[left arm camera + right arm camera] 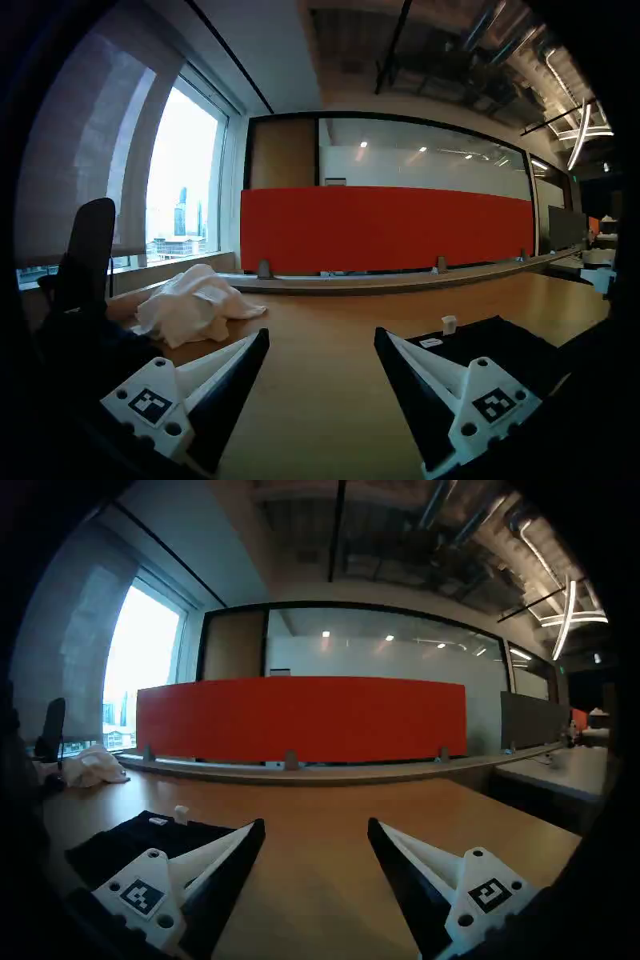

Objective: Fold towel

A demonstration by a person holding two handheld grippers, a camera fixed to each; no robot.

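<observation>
My left gripper (320, 332) and right gripper (315, 822) both have their fingers spread wide and empty above the counter (320, 400). The crumpled towel (196, 304) lies before the left end of the divider (384, 228), ahead-left of the left gripper, which I judge nearer.

There is one crumpled white towel (196, 304) and one folded black cloth (488, 340), which carries one small white block (449, 324). There is one wooden bench (320, 416). One red divider panel (384, 228) stands on three grey brackets (264, 268). There is one black chair (84, 256). There are two tools, the left tool (321, 332) and the right tool (316, 822), each with two fingers.
</observation>
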